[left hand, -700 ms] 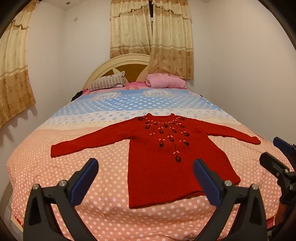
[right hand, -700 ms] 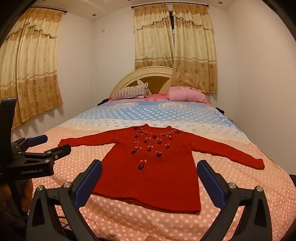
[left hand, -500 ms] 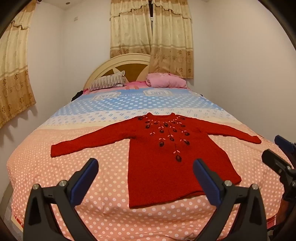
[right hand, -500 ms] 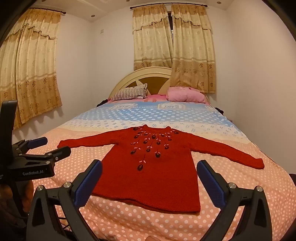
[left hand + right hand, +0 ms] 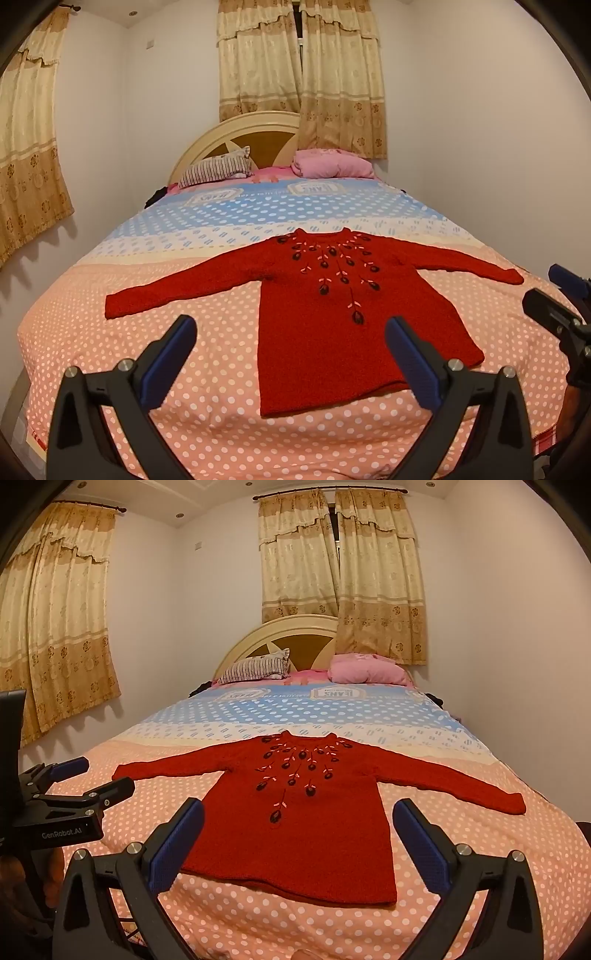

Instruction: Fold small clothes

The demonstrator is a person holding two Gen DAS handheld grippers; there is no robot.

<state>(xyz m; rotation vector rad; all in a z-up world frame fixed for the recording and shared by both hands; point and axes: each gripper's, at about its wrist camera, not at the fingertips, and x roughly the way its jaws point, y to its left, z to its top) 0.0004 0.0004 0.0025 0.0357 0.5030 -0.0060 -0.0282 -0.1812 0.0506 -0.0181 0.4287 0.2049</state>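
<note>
A small red knitted sweater [image 5: 332, 314] [image 5: 295, 830] with dark embroidered flowers at the neck lies flat, face up, on the dotted bedspread, both sleeves spread out sideways and its hem toward me. My left gripper [image 5: 290, 343] hovers open in front of the hem, above the bed's near end, with nothing between its blue pads. My right gripper [image 5: 297, 829] is open too, held over the near end facing the hem. Each gripper appears at the edge of the other's view: the right gripper [image 5: 557, 295] and the left gripper [image 5: 77, 786].
The bed [image 5: 110, 350] fills the room between white walls. A striped pillow [image 5: 214, 171] and a pink pillow [image 5: 332, 168] lie at the headboard [image 5: 280, 635]. Curtains [image 5: 340, 572] hang behind and at the left.
Both views have shifted only slightly; the sweater lies as before and both grippers stay open.
</note>
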